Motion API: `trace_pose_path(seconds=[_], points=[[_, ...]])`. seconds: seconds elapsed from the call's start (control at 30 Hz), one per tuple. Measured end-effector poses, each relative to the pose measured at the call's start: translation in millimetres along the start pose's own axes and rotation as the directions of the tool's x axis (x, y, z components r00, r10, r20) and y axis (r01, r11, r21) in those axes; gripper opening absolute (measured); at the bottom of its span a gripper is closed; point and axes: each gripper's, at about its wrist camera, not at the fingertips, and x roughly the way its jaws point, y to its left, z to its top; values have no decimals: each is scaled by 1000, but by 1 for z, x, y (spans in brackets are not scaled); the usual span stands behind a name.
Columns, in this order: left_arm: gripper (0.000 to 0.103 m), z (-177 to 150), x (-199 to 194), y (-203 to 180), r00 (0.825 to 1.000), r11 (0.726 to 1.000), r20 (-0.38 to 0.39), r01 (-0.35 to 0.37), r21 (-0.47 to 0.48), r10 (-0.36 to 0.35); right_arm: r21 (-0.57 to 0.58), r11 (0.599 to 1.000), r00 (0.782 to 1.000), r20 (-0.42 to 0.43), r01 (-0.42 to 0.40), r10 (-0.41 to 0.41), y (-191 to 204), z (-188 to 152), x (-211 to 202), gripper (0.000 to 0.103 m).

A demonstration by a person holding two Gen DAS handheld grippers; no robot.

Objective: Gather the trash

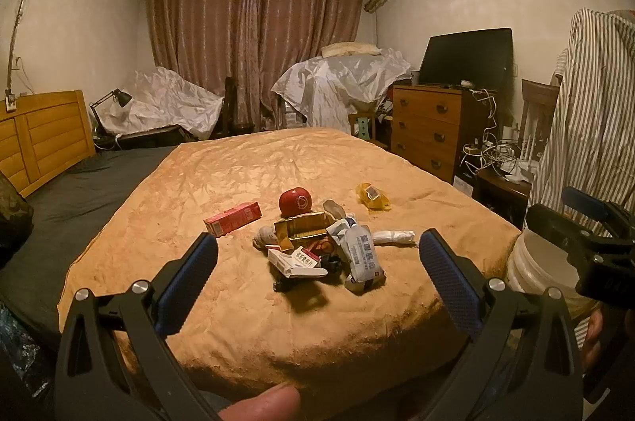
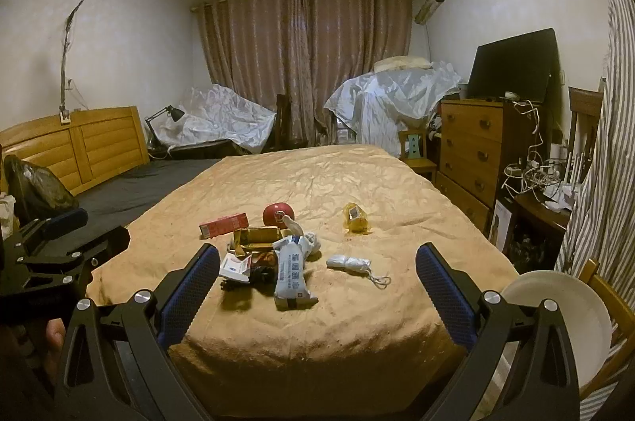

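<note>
Left wrist view: both grippers, left (image 1: 317, 250) & right (image 2: 317, 258), spread wide w/ nothing held, trash pile (image 1: 317, 246) untouched on bed (image 1: 238, 174), bucket (image 2: 555, 317) waiting.

From where I steer, both pairs of fingers (image 1: 202, 254) stand spread wide, nothing between them, short of the bed's (image 1: 357, 321) near edge. The bedspread between that edge and the trash pile (image 1: 317, 246) lies bare, an open way in. The pile is tight: boxes, wrappers and a white pack (image 2: 291, 280) touch or overlap. Looser pickings sit apart with bare cloth around them: the red box (image 1: 233, 217) left, the yellow wrapper (image 1: 372, 196) far right, the white wad (image 2: 349, 263) right of the pile. A white bucket (image 2: 563, 306) stands against the bed's right corner, with a dresser (image 2: 472, 147) and cable-strewn stand crowding that side.
</note>
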Motion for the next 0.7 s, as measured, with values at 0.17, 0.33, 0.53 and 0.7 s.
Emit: trace_pose_path(seconds=[0.17,0.33,0.53,0.7], points=[[98,1,0,-1,1000,1000,-2,-1,2,1,3,1000,1000,-5,3,-3,1,-4,2,99],[98,0,0,-2,1000,1000,-3,-2,3,2,5,1000,1000,-6,0,0,0,-4,2,99],[98,-4,4,0,1000,1000,-7,-3,6,3,6,1000,1000,-9,-1,1,1,-5,3,99],[98,-6,3,-1,1000,1000,-9,0,5,0,6,1000,1000,-11,0,0,-1,-7,3,99]])
